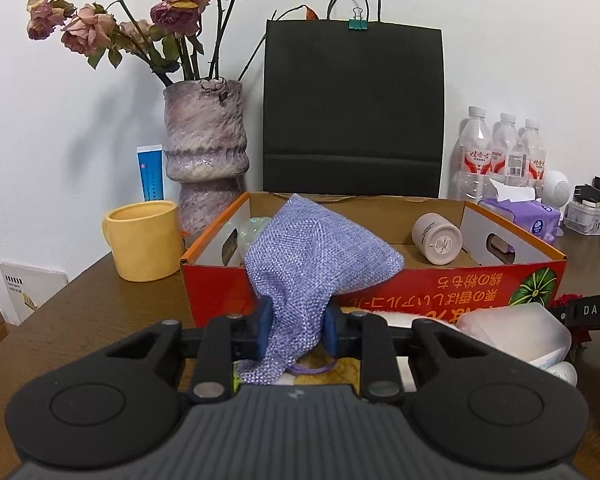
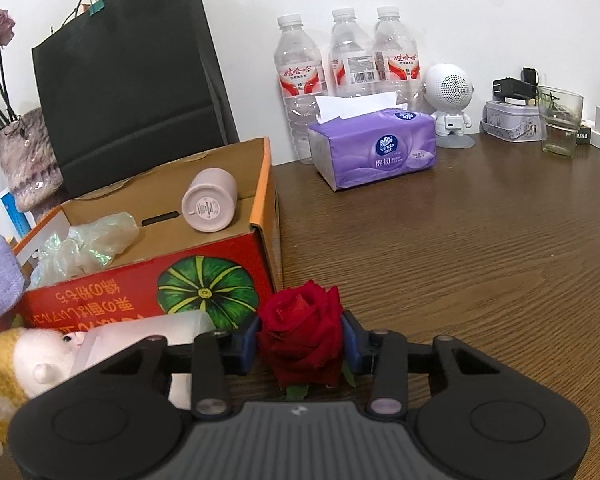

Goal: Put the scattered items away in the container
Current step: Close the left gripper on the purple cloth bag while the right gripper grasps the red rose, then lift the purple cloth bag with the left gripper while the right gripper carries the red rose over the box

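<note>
Left tool [image 1: 296, 330] clamped on lilac woven pouch [image 1: 312, 256], draped over near wall of red cardboard box [image 1: 420, 288] just ahead. Right tool [image 2: 302, 344] pinching red rose [image 2: 302, 336] beside box corner. Risks: limp pouch snagging on rim; petals crushing or slipping; tools colliding.

Bright, even indoor light (soft wall shadows), sharp focus, fisheye-bent edges.

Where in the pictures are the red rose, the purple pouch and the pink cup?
red rose [image 2: 300, 332]: right wrist view, on the bloom.
purple pouch [image 1: 312, 256]: left wrist view, on the woven body.
pink cup [image 2: 207, 210]: right wrist view, on its base.
</note>
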The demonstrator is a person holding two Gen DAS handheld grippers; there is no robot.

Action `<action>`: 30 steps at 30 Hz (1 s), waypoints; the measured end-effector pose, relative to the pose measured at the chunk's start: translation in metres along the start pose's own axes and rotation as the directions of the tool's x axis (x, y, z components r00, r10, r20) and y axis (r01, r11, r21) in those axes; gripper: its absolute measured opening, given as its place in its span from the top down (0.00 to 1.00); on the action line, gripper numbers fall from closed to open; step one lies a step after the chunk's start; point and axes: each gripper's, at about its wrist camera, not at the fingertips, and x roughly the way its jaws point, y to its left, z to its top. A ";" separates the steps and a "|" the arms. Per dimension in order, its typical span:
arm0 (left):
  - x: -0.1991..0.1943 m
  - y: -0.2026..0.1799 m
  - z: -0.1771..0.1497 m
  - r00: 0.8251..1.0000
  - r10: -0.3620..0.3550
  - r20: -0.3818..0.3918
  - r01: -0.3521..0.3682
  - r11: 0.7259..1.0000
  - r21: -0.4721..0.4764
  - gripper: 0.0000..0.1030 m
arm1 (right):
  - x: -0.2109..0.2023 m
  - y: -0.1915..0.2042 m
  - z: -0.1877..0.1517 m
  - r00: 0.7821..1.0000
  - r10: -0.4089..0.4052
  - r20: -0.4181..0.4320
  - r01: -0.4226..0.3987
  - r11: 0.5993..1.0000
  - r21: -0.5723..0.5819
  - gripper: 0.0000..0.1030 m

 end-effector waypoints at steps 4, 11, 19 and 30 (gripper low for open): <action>-0.003 0.004 0.000 1.000 0.010 0.013 -0.010 1.000 -0.022 0.74 | 0.000 -0.001 -0.001 1.000 0.003 0.002 -0.003 1.000 0.005 0.61; -0.004 0.006 0.000 1.000 0.013 0.015 -0.012 0.999 -0.032 0.75 | -0.002 -0.001 -0.001 1.000 0.005 0.008 -0.005 1.000 0.010 0.61; -0.017 0.002 0.000 0.995 0.025 0.097 -0.025 1.000 -0.001 0.77 | -0.012 0.006 -0.003 0.998 -0.001 0.067 0.004 0.999 -0.037 0.63; -0.030 0.005 -0.001 0.994 0.035 0.102 -0.032 0.999 -0.025 0.77 | -0.038 0.015 -0.010 0.988 0.004 0.157 0.014 0.994 -0.113 0.66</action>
